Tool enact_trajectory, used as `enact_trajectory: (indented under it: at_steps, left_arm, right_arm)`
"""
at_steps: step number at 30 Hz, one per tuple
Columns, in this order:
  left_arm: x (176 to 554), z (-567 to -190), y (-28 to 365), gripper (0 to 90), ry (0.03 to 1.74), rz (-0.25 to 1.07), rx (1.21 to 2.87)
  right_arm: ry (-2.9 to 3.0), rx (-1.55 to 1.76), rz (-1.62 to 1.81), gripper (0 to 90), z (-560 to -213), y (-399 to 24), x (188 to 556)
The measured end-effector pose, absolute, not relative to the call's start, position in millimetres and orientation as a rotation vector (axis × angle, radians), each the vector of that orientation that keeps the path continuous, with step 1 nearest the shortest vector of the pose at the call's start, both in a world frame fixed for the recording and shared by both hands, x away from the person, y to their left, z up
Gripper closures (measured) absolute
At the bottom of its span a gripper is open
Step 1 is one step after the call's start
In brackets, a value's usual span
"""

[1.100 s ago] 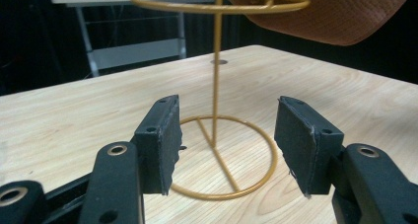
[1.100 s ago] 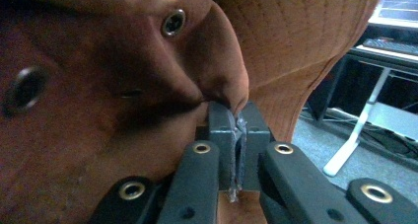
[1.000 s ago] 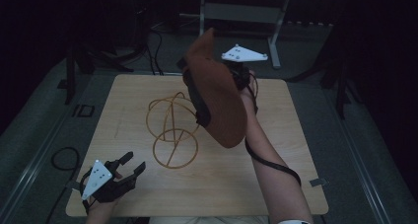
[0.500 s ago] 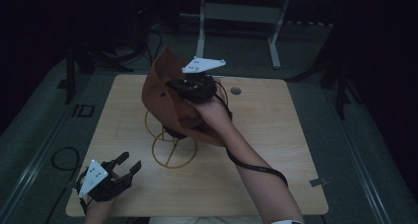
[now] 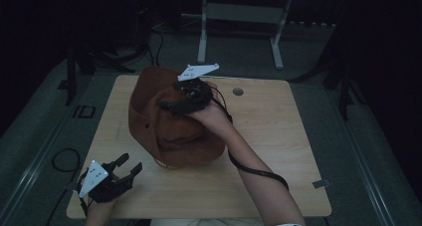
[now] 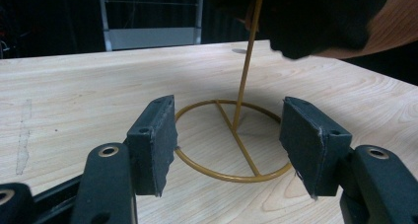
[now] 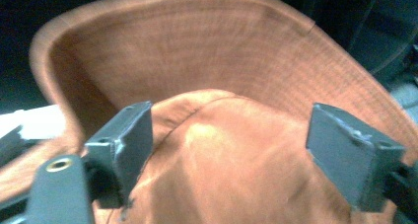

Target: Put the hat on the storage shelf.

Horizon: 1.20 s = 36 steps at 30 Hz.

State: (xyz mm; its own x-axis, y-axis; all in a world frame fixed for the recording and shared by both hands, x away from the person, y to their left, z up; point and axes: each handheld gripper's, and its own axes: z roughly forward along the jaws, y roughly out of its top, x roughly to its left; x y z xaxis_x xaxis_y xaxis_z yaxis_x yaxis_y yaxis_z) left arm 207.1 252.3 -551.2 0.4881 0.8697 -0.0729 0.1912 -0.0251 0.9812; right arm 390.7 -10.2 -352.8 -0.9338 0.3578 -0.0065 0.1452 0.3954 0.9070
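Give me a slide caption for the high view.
Right hand-held gripper, jaws just opened, over brown hat draped on wire stand; left hand-held gripper idle.

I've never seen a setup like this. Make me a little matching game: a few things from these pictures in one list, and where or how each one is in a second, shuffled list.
Things:
1. brown hat
2. wire stand
3. left gripper
4. right gripper

Places or states:
A. jaws open just above the hat's crown
B. draped over the stand in the middle of the table
C. yellow ring base flat on the wood, thin rod rising from it
D. near the table's front left corner, jaws open, nothing between them

Pairs: 1-B, 2-C, 3-D, 4-A
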Motion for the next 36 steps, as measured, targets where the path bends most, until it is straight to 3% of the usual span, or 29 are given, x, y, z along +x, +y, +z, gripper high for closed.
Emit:
enact_trajectory:
  at_steps: [10, 20, 29, 33, 36]
  left_arm:
    - [206.6, -551.8, 252.6, 40.0, 0.958, 0.702, 1.525]
    - [207.8, -553.0, 251.8, 39.6, 0.946, 0.698, 1.533]
    - [212.4, -558.9, 248.2, 20.1, 0.925, 0.664, 1.595]
    - [212.9, -561.3, 244.8, 9.7, 0.925, 0.715, 1.620]
    - [214.9, -563.8, 244.4, 7.7, 0.954, 0.730, 1.630]
  right_arm:
    - [2.364, 0.437, 1.634, 14.3, -352.3, -34.6, 383.3]
    - [2.289, 0.489, 1.532, 14.3, -372.8, -77.1, 389.5]
    - [2.292, 0.572, 1.507, 14.4, -397.3, -112.7, 393.8]
    - [2.276, 0.625, 1.502, 14.4, -408.5, -125.2, 393.8]
    - [2.265, 0.673, 1.482, 14.4, -425.5, -144.2, 396.3]
